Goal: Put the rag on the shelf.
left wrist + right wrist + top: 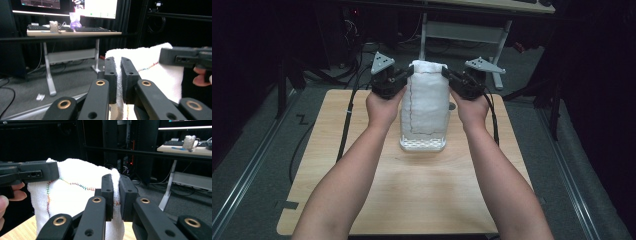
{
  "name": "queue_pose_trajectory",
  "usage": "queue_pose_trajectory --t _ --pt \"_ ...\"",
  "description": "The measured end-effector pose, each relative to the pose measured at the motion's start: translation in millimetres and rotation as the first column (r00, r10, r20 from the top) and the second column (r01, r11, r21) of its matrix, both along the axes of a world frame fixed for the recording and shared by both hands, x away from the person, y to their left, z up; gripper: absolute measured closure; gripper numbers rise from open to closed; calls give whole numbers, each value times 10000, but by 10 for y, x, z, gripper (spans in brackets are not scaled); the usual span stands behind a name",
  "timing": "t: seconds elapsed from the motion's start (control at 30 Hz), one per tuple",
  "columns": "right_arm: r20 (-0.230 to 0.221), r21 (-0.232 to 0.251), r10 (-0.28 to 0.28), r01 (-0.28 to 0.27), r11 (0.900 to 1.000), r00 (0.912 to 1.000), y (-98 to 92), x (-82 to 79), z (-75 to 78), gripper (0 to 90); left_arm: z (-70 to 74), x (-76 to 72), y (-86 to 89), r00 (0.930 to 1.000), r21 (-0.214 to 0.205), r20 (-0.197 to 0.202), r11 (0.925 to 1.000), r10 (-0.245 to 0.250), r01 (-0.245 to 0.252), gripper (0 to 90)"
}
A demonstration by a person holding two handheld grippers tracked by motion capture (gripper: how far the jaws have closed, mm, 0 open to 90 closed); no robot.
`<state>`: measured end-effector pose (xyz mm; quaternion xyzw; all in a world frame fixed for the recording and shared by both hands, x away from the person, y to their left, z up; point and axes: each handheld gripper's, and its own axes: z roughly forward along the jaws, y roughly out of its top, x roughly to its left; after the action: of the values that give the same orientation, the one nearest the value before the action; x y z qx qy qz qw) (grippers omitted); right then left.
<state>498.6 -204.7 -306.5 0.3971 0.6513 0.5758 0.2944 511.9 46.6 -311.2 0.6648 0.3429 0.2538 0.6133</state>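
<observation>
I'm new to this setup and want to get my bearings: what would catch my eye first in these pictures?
A white towel with a multicoloured stitched line hangs stretched above the middle of the wooden table, its lower end resting on the tabletop. The left gripper and right gripper each pinch a top corner with shut jaws. Beyond, a desk with keyboards stands in the dark room.

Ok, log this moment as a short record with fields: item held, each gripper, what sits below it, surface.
item held: white terry towel with multicoloured stitching, hanging lengthwise, held up by its top corners
left gripper: shut on the towel's top left corner
right gripper: shut on the towel's top right corner
below towel: white perforated plastic basket, the towel's lower end reaching into it
surface: light wooden table
</observation>
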Motion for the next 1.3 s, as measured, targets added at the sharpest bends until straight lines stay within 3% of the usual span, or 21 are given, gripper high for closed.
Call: queue_pose_trajectory --t 0.17,0.4,0.47,0.53,0.67,0.8,0.87,0.9,0.97,1.0,1.07,1.3 --pt "-195 -273 -182 176 9995 9996 5 105 -84 838 -102 141 -42 9997 455 -214 9989 124 -114 846" --pt "-699 -627 -121 77 9980 9975 19 291 -202 839 -240 306 -26 9975 660 -631 9975 304 -262 844" --pt "-878 -856 -138 62 9963 9960 33 338 -229 839 -347 387 -23 9940 900 -1049 9957 322 -228 843" --pt "-1111 -1143 -188 60 9934 9936 45 386 -273 842 -427 428 -15 9899 813 -1407 9967 148 -34 842" --pt "-1690 -1232 -146 -64 9924 9855 42 453 -396 846 -555 464 1 9841 765 -1770 9971 160 -25 840" --pt "-1813 -1479 -110 -162 9889 9834 68 468 -459 846 -632 487 15 9787 867 -2044 9962 182 -4 840" --pt "-1925 -1446 -11 -273 9891 9813 81 478 -488 845 -677 505 35 9734 808 -2285 9967 161 25 840" --pt "-2189 -1461 32 -360 9886 9757 93 504 -524 844 -695 515 51 9692 741 -2458 9972 113 72 827" --pt "-2354 -1424 29 -374 9891 9719 97 519 -538 836 -711 535 80 9623 422 -2721 9991 39 78 804" --pt "-2453 -1336 135 -476 9899 9694 95 535 -549 769 -698 534 98 9627 342 -2703 9994 112 -20 727" --pt "-2410 -1358 109 -449 9897 9705 93 532 -545 750 -664 512 100 9675 300 -2526 9995 127 -53 715" --pt "-2340 -1440 97 -445 9886 9722 107 497 -535 750 -632 454 86 9708 533 -2397 9986 100 29 664"
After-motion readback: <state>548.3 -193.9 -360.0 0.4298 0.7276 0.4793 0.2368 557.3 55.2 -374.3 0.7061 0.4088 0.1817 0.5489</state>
